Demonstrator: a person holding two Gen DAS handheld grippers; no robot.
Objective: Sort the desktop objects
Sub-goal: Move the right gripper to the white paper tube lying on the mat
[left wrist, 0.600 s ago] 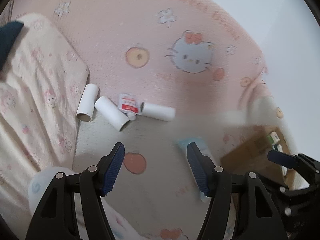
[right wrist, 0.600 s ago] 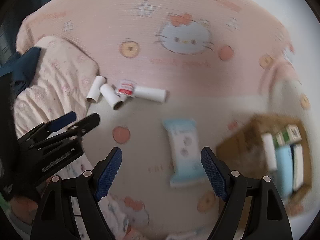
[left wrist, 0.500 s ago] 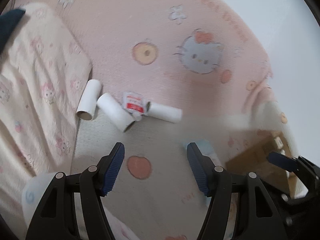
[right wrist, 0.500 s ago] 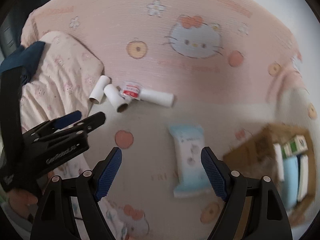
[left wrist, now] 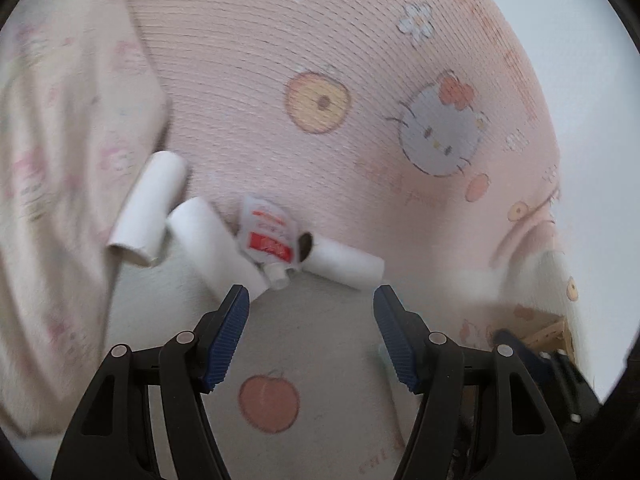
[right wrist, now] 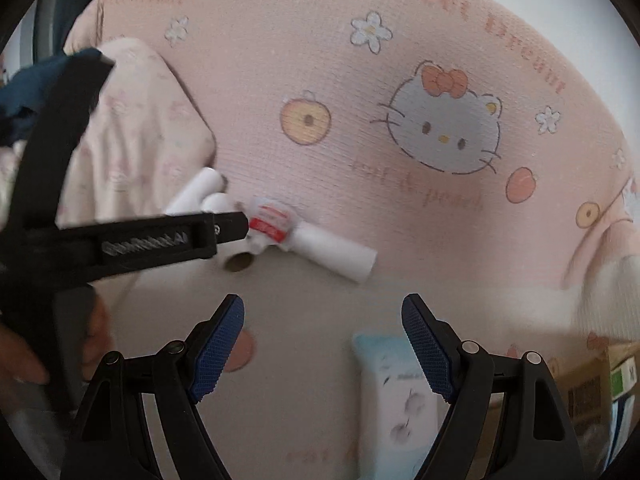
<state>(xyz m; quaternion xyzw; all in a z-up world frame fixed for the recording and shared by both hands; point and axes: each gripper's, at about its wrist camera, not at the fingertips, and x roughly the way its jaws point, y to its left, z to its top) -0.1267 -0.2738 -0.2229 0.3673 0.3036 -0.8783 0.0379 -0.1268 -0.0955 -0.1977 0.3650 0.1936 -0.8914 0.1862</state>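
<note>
- Step in hand, as I judge it: the reach for a pick. Nothing is held yet, and both tools bear on the little heap of white tubes around the sachet [left wrist: 267, 236].
- The left gripper [left wrist: 311, 334] has its jaws wide apart with nothing between them; its left pad sits just short of the middle tube [left wrist: 212, 240], which lies against the sachet's left side.
- The right gripper [right wrist: 323, 350] is also spread wide and empty, hanging well short of the sachet.
- A second tube [left wrist: 148, 208] lies further left of the sachet, against the pillow [left wrist: 60, 128]; a third tube [left wrist: 344, 265] lies just right of the sachet, one end touching it.
- All of this rests on a bed with a pink blanket [left wrist: 320, 40], not a bench.
- A tissue pack [right wrist: 394, 396] lies nearer than the sachet and to its right, partly behind the right gripper's pad.
- Next move, I'd guess: the left gripper goes on down over one tube and straddles it across its width, without knocking the sachet or the neighbouring tubes.
- Container: a cardboard box [right wrist: 584, 384] sits far right of the sachet at the frame edge. It holds at least a green-and-white carton and something blue; the rest is cut off.
</note>
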